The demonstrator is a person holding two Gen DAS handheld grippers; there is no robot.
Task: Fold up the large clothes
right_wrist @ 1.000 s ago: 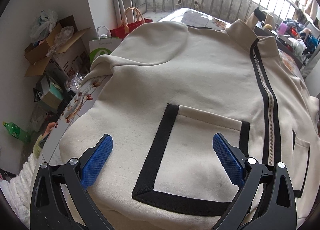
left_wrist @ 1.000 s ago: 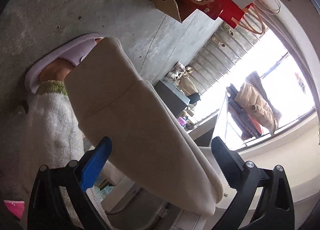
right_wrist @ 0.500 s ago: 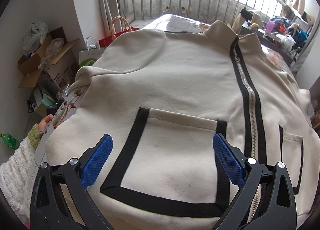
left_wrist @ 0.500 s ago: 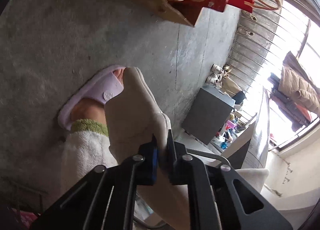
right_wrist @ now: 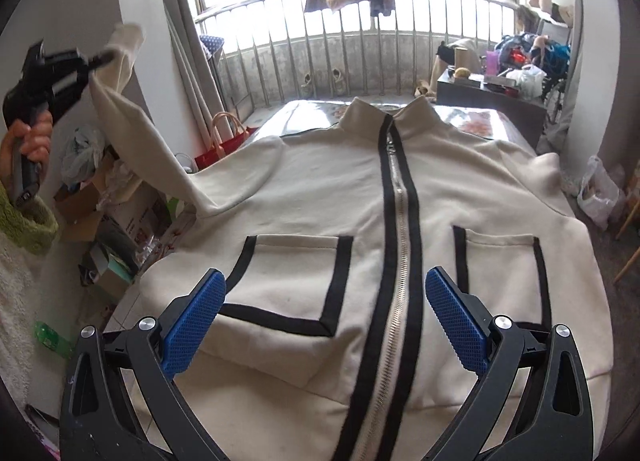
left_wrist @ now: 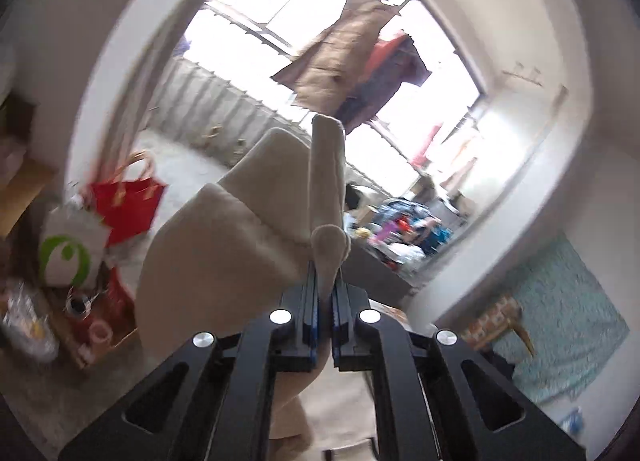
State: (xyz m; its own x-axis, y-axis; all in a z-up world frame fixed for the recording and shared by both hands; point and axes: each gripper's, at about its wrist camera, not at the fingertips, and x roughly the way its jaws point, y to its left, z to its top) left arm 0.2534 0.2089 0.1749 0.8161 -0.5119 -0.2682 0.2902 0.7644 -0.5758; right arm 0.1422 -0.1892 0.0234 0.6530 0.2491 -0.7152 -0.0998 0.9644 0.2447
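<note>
The cream zip-front jacket (right_wrist: 320, 197) lies face up, spread flat over the bed (right_wrist: 480, 117), collar toward the far edge by the balcony railing and hem at the near edge under the right wrist camera. Its zipper (right_wrist: 400, 221) runs closed down the middle, with a black-trimmed pocket (right_wrist: 292, 281) on either side. The sleeve (right_wrist: 136, 133) on the left edge of the bed is raised clear of the mattress, rising from the shoulder to its cuff (left_wrist: 326, 197). The left claw (left_wrist: 325, 301) is pressed together, pinching that cuff. The right claw (right_wrist: 324, 317) is spread wide with nothing between its pads, hovering above the hem near the zipper. Step in hand, as judged: folding the first sleeve inward. The next move calls for carrying the cuff across the chest and laying the sleeve flat and unwrinkled, with the right claw available to steady the jacket body.
</note>
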